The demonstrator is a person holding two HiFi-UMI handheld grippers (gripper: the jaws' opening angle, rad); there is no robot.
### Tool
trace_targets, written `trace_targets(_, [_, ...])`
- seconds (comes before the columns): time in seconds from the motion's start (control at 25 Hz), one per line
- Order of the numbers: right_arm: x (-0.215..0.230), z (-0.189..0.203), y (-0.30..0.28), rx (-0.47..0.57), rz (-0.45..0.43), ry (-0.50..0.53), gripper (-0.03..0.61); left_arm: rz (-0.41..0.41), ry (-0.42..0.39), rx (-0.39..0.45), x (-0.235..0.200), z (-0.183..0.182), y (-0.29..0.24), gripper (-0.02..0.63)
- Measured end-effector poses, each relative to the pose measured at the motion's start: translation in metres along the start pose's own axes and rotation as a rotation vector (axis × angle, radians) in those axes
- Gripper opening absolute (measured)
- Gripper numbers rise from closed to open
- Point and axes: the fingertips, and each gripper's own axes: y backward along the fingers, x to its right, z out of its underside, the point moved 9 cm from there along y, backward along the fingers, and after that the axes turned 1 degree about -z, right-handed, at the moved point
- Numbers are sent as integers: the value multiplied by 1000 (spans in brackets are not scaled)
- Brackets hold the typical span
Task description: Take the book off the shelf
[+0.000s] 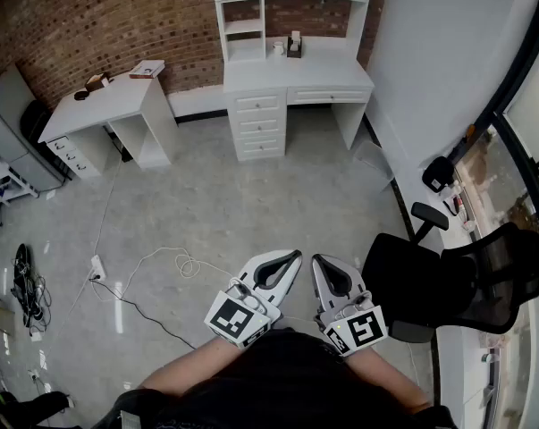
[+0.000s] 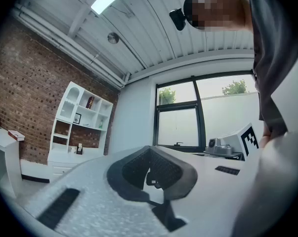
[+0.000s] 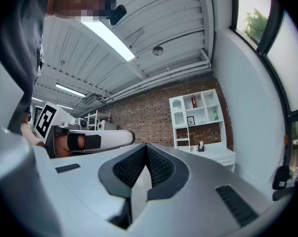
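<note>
Red-brown book [image 3: 193,101] stands upright high in the shelf [image 1: 244,27] at your 12 o'clock, well across the floor [image 1: 206,213]. Your left claw [image 1: 294,256] and right claw [image 1: 319,260] are both clenched empty, neither clearly nearer.

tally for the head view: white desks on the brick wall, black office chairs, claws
white wooden desks with drawers: 2
black mesh office chair: 1
grey handheld claws: 2, left claw, right claw
total: 5
</note>
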Motion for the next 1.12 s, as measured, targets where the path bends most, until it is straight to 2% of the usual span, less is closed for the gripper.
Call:
trace_targets(0.28, [14, 6, -22, -11, 10, -19, 12, -3, 39, -16, -27, 10, -11, 8])
trace_targets(0.52, [26, 12, -65, 3, -6, -49, 14, -3, 60, -34, -70, 18, -22, 8])
trace_targets(0.72, [34, 17, -127, -4, -10, -42, 14, 7, 77, -39, -132, 18, -31, 8])
trace_targets(1.0, [42, 0, -228, 16, 37, -61, 14, 60, 66, -7, -236, -16, -48, 8])
trace_targets(1.12, [42, 2, -262, 20, 51, -62, 14, 82, 66, -21, -267, -16, -54, 8])
